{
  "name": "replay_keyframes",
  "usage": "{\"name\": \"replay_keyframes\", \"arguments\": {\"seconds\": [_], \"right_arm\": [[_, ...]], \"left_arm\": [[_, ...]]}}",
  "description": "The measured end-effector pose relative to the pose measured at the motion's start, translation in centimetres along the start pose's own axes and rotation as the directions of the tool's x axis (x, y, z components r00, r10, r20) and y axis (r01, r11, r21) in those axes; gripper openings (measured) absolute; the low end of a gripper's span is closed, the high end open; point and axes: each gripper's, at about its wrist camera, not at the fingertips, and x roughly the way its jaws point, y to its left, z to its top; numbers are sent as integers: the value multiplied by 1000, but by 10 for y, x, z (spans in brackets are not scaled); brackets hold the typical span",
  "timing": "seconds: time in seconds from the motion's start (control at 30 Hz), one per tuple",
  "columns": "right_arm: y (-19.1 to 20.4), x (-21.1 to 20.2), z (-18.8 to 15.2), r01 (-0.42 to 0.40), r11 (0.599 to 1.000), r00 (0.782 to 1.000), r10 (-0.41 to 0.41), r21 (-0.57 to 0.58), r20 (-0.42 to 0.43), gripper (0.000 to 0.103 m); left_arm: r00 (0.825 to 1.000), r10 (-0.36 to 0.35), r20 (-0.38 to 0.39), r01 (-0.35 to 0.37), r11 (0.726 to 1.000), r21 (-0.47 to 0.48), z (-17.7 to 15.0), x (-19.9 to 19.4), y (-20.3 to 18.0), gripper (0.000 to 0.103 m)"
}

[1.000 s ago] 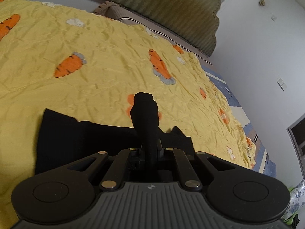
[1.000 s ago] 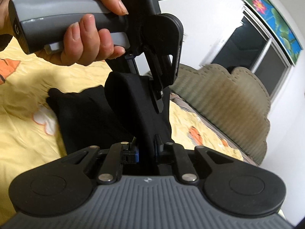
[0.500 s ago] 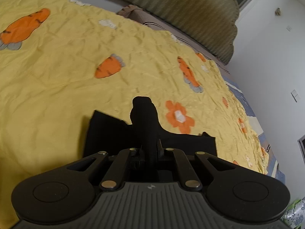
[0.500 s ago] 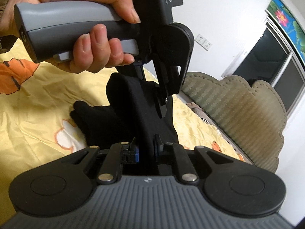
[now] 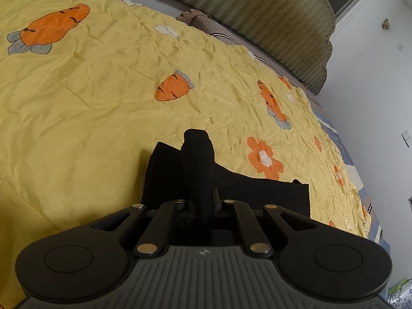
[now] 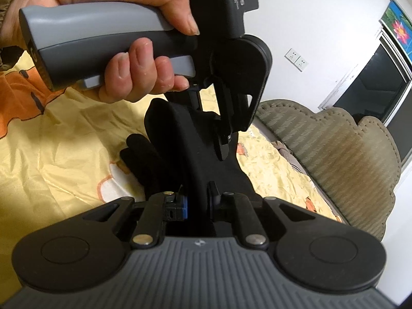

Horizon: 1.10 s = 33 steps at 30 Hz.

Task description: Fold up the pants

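Black pants [image 5: 270, 195] lie on the yellow bedspread [image 5: 103, 90], partly lifted. My left gripper [image 5: 198, 170] is shut on a fold of the black cloth, which wraps over its fingers and hides their tips. In the right wrist view my right gripper [image 6: 198, 185] is shut on another stretch of the same pants [image 6: 180, 134], close below the left one. There a person's hand [image 6: 116, 33] grips the grey handle of the left gripper's body [image 6: 237, 77]. The cloth runs taut between the two grippers, and a loose part [image 6: 141, 152] hangs to the left.
An olive padded headboard [image 5: 257, 7] stands at the far end of the bed, with a brown pillow [image 5: 200, 20] in front of it. White walls close in on the right, with sockets [image 6: 296, 58] and a dark window [image 6: 373, 90].
Both grippers have carried the black cloth across the bed and somewhat lower. The pants below the left gripper look more gathered. The left gripper and the hand on it fill more of the right wrist view.
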Motion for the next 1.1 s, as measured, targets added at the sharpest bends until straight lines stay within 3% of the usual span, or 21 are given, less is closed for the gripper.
{"name": "replay_keyframes", "arguments": {"seconds": [0.27, 0.37, 0.43, 0.47, 0.53, 0.67, 0.8, 0.97, 1.1], "right_arm": [[4, 1, 2, -18, 1000, 1000, 18, -5, 11, 12], [2, 2, 1, -25, 1000, 1000, 25, -8, 9, 12], [3, 5, 0, -32, 999, 999, 32, -10, -7, 13], [2, 4, -2, -31, 999, 1000, 31, -9, -5, 14], [-3, 0, -3, -41, 999, 999, 41, 17, -3, 19], [-29, -23, -11, -151, 976, 989, 148, 159, 29, 32], [-65, -50, -27, -222, 912, 975, 206, 345, 83, 36], [-106, -49, -55, -58, 849, 998, 61, 525, 13, 36], [-119, -29, -77, 14, 821, 994, 52, 571, -100, 36]], "left_arm": [[1000, 8, 17, -8, 1000, -19, -3, -2, 8, 7], [1000, 6, 1, -6, 999, -38, -3, -3, 12, 12], [999, 36, 11, -35, 998, -52, -2, -10, 14, 32], [997, 72, 33, -70, 996, -47, -1, -16, 14, 36], [984, 154, 91, -152, 988, -30, 1, -29, 14, 58], [939, 281, 197, -287, 958, 3, 3, -53, 7, 63], [939, 268, 213, -298, 947, 123, -3, -52, -25, 63], [947, 246, 205, -302, 901, 312, -26, -16, -73, 63], [948, 279, 151, -315, 886, 340, -42, 17, -70, 63]]}}
